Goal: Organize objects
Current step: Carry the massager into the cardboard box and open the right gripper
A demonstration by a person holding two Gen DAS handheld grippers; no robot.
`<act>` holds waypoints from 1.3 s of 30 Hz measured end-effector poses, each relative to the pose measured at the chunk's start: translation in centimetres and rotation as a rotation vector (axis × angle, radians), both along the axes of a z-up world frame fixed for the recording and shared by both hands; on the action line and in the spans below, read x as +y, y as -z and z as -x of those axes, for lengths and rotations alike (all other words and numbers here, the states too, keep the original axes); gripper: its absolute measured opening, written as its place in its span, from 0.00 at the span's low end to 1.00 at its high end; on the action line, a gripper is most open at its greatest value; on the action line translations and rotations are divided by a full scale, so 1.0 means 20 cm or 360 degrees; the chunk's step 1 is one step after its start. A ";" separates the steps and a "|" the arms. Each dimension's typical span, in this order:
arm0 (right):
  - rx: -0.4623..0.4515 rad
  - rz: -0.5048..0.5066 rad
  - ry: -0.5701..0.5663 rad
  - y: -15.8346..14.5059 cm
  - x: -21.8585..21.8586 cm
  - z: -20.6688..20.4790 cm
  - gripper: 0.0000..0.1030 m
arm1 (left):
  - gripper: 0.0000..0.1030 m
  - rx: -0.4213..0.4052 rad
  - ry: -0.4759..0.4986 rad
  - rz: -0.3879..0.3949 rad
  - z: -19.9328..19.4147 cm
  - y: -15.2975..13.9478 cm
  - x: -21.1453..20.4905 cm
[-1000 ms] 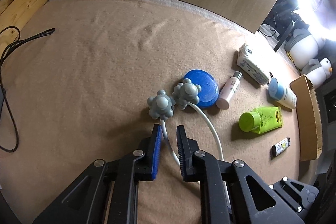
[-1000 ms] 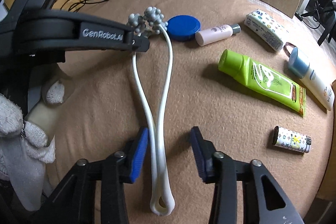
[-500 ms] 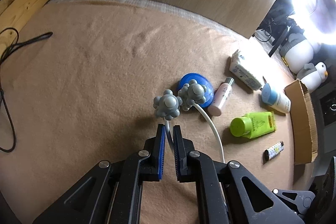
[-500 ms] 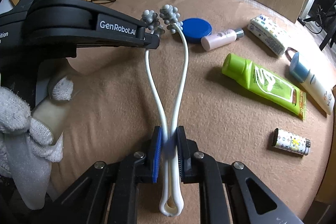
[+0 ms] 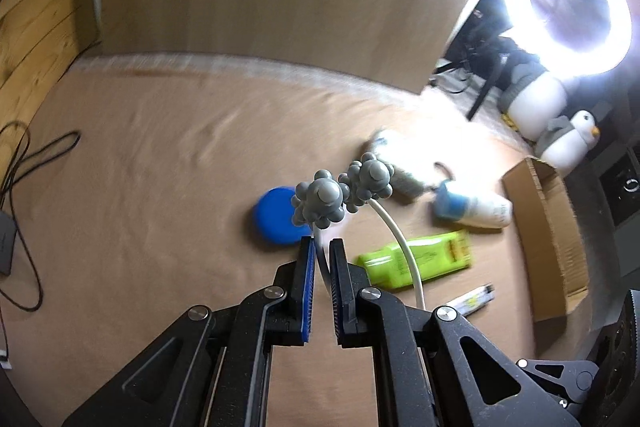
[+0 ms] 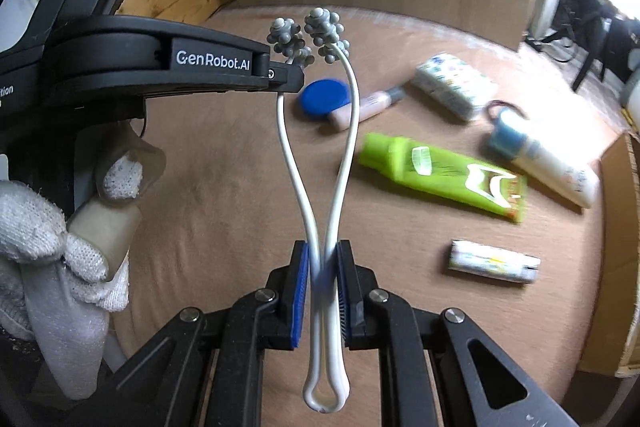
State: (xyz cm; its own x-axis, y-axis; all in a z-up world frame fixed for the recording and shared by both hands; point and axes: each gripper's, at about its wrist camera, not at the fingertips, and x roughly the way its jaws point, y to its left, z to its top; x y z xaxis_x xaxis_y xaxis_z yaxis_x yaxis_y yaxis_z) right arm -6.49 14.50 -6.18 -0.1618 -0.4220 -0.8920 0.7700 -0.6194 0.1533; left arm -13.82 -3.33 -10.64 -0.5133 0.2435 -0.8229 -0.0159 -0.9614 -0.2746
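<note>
Massager (image 6: 320, 187) loop end visible only to right wrist.

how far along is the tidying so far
Nothing looks put away yet. In hand: both grippers, left and right, are shut on the white massager, raised off the cloth. Left: green tube, blue lid, lighter and bottles lie loose beside the cardboard box.
</note>
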 end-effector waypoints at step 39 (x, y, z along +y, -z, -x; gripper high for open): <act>0.0075 0.0058 0.0518 -0.12 1.45 0.87 0.12 | 0.08 0.0063 0.0458 0.0020 0.48 -0.08 1.84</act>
State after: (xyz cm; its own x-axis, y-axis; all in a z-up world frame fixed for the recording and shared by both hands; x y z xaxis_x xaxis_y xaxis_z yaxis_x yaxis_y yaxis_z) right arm -23.88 43.57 -3.84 -0.3340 -0.3730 -0.8656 0.5394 -0.8288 0.1490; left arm -23.36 33.44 -8.98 -0.4562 0.3740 -0.8075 -0.2991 -0.9190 -0.2567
